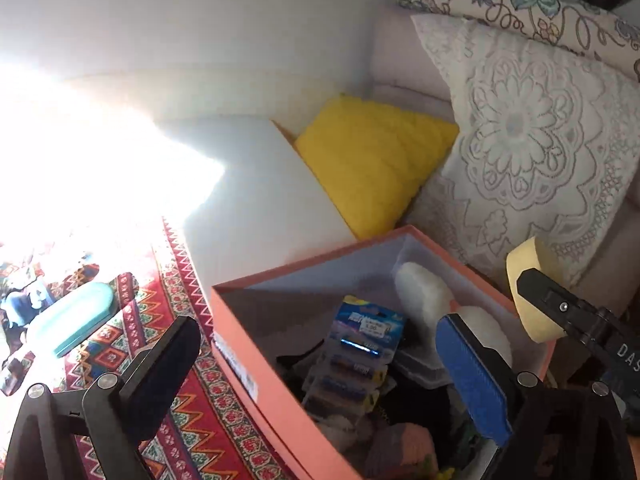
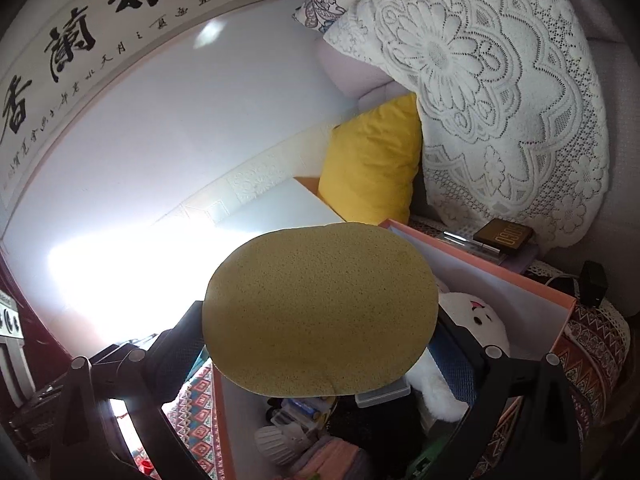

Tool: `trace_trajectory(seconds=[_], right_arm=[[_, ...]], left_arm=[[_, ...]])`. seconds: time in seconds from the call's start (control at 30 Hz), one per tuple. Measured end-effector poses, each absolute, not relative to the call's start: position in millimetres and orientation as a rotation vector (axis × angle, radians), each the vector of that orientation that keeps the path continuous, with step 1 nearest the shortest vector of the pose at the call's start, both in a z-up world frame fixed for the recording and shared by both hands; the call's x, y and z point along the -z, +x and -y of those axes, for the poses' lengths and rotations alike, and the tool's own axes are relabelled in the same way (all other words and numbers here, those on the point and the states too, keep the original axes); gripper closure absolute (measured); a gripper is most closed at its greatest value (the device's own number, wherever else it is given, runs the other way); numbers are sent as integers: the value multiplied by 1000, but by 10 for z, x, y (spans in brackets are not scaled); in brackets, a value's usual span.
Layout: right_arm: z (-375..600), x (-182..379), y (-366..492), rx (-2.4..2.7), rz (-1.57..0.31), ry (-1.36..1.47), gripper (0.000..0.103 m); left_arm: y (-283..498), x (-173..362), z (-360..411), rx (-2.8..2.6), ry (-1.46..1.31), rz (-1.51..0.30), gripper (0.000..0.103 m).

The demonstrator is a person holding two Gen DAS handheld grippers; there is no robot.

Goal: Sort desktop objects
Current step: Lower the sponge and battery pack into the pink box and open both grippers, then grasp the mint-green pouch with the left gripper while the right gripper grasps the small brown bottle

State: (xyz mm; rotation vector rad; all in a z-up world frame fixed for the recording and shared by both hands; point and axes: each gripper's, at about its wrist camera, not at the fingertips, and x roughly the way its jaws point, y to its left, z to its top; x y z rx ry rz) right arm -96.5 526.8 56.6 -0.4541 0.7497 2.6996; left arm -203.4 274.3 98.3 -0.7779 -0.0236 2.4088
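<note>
Left hand-held gripper (image 1: 320,376) hangs spread and empty over the near-left corner of the orange box (image 1: 256,396). Right hand-held gripper (image 2: 320,344) pinches the yellow sponge (image 2: 320,312), long axis crosswise, directly above the box's open interior, nearer it than the left.

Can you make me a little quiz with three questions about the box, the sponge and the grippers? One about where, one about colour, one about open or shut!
1. Where is the battery pack?
A. in the box
B. on the rug
C. on a pillow

2. What colour is the small pillow?
A. blue
B. yellow
C. green

3. What is the right gripper doing?
A. hanging open
B. shut on the sponge
C. shut on a pen

Answers: 1 A, it lies between the box walls. 2 B, it is plainly yellow. 3 B, the sponge sits between its fingers.
</note>
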Motion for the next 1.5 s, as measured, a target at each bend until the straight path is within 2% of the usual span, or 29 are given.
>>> trace_trajectory(seconds=[0.1,0.23,0.3,0.43,0.53,0.6,0.67,0.7,0.73,0.8,0.83,0.87,0.9,1.0,1.07,1.17,1.27,1.37,1.5], right_arm=[[-5161,-594,-1010,-2676,-698,-484,0],[-5001,-537,-1113,-2608,-540,-592,0],[-4965,-428,-1228,-2586,-535,-754,0],[-4930,-288,-1294,-2611,-689,-869,0],[-4765,-405,-1274,-2615,-565,-789,0],[-4663,-348,-1408,-2539,-428,-900,0],[-4608,-457,-1258,-2618,-560,-783,0],[-4555,-522,-1232,-2649,-517,-714,0],[-4496,-498,-1351,-2607,-399,-765,0],[-4585,-315,-1475,-2573,-500,-923,0],[-4570,-356,-1370,-2616,-590,-859,0],[-4513,-439,-1308,-2654,-554,-791,0],[-4422,-513,-1316,-2658,-428,-775,0],[-4244,-579,-1365,-2718,-201,-769,0],[-4331,-551,-1340,-2706,-276,-752,0],[-4480,-687,-1259,-2791,-396,-596,0],[-4296,-917,-1168,-2944,-380,-419,0],[-3956,-822,-1387,-2979,-334,-555,0],[-3502,-696,-1681,-3016,-269,-741,0]], left_arm=[[-2010,-994,-2472,-2442,-793,42,4],[-1970,-989,-2093,-2472,-815,82,4],[-1952,-979,-1940,-2488,-821,97,4],[-1932,-937,-1711,-2504,-843,125,4],[-1897,-903,-1606,-2504,-852,123,4],[-1863,-886,-1545,-2511,-845,109,4],[-1853,-865,-1484,-2528,-842,104,4],[-1862,-844,-1458,-2525,-856,110,4],[-1867,-825,-1436,-2514,-868,117,4],[-1902,-821,-1447,-2505,-876,112,4],[-1926,-823,-1461,-2501,-880,106,4],[-1960,-847,-1491,-2491,-883,107,4],[-2007,-904,-1547,-2469,-883,115,4],[-2085,-1104,-1731,-2436,-859,93,4],[-2075,-1163,-1789,-2423,-840,88,4],[-2040,-1041,-1762,-2420,-858,105,4],[-2036,-685,-1509,-2446,-958,164,4],[-2023,-275,-1095,-2487,-1080,205,4],[-1975,132,-391,-2599,-1222,175,4]])
